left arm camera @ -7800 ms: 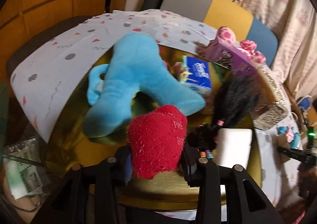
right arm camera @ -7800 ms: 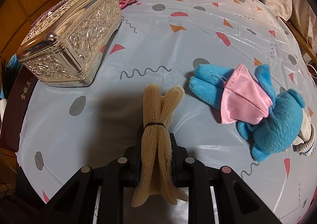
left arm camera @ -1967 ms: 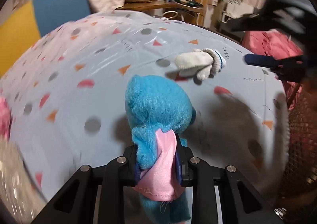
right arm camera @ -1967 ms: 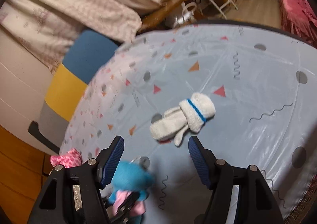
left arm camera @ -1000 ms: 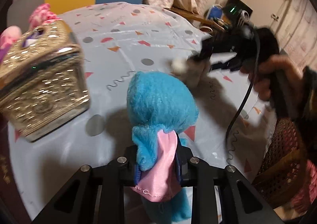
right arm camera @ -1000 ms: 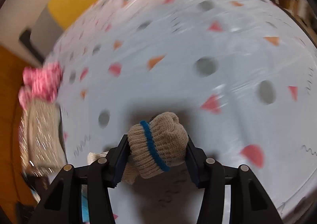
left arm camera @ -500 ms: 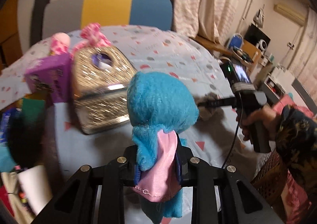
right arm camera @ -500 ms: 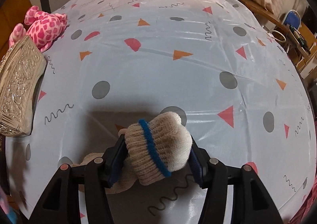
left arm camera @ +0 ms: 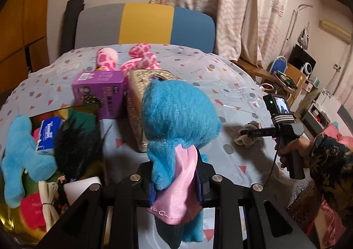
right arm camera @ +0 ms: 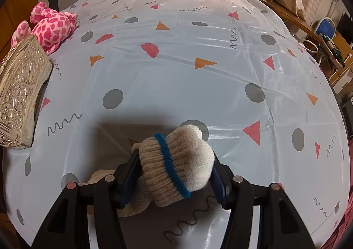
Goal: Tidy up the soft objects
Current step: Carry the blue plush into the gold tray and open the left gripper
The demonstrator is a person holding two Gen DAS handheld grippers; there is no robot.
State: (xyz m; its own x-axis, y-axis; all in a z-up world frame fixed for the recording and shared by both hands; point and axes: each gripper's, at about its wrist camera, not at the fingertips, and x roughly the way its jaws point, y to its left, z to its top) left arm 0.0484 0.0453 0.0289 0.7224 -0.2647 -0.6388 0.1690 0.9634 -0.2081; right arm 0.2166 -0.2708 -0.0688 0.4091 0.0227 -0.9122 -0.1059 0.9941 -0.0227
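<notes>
Now the left gripper is clamping its jaws tightly on the pink skirt of the blue plush doll, holding it upright above the table. A moment ago the doll was hanging over bare cloth; now the view is swinging left, so the gold bin is sliding into the near-left corner, already holding a big blue plush, a black furry toy, a red plush and a tied mesh bundle. That suggests the doll is heading for the bin next.

Meanwhile the right gripper is pressing its half-open jaws on the cuff of the knitted gloves, white with a blue band, which were lying loose on the patterned tablecloth two seconds back. From the left wrist view the gloves are hanging just clear of the cloth at mid-right, so one more soft item is being collected.

Farther off, the silver embossed box and a purple carton are standing at the left, and beyond them the pink spotted plush is waiting near the far edge, apparently unsorted as yet. A striped chair back is rising behind the table.
</notes>
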